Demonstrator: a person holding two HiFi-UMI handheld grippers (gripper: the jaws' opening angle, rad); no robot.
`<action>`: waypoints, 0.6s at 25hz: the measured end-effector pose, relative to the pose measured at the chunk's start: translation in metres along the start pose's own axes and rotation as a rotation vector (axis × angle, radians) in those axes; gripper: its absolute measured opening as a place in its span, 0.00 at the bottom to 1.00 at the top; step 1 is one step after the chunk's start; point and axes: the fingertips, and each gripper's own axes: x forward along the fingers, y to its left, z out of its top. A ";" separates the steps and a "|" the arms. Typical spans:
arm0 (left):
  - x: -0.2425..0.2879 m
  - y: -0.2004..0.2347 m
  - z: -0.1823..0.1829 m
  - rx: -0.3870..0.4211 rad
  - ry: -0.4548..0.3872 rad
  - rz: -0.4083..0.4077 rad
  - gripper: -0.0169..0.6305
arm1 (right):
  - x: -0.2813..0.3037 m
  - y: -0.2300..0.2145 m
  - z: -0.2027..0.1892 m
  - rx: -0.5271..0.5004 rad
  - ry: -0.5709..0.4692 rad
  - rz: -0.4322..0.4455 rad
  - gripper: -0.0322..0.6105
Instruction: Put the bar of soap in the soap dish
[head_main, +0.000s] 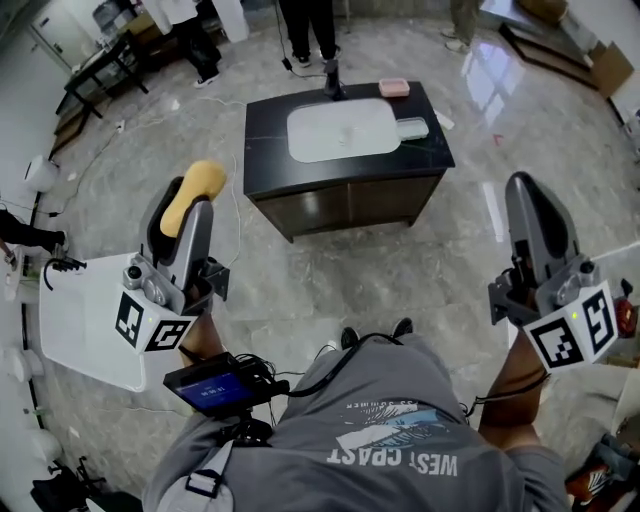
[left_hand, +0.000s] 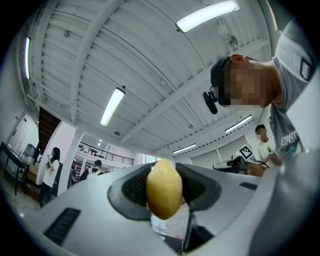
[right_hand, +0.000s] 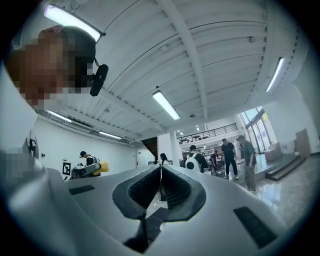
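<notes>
My left gripper is raised at the left of the head view, shut on a yellow bar of soap. In the left gripper view the soap is pinched between the two jaws and points up at the ceiling. My right gripper is held up at the right, shut with nothing in it; the right gripper view shows its jaws meeting at the tips. A pink soap dish sits at the far right corner of a dark vanity, well ahead of both grippers.
A white basin is set in the vanity top, with a tap behind it and a small pale tray at its right. Glossy marble floor lies between me and the vanity. People stand beyond it.
</notes>
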 end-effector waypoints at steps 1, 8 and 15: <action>0.004 -0.001 -0.003 -0.002 0.005 0.001 0.27 | 0.000 -0.004 0.001 -0.001 0.001 0.000 0.06; 0.034 -0.010 -0.007 0.013 0.011 0.016 0.27 | 0.004 -0.043 0.001 0.043 -0.015 0.014 0.06; 0.071 -0.023 -0.028 0.014 0.022 0.038 0.27 | 0.007 -0.089 -0.001 0.050 -0.010 0.044 0.06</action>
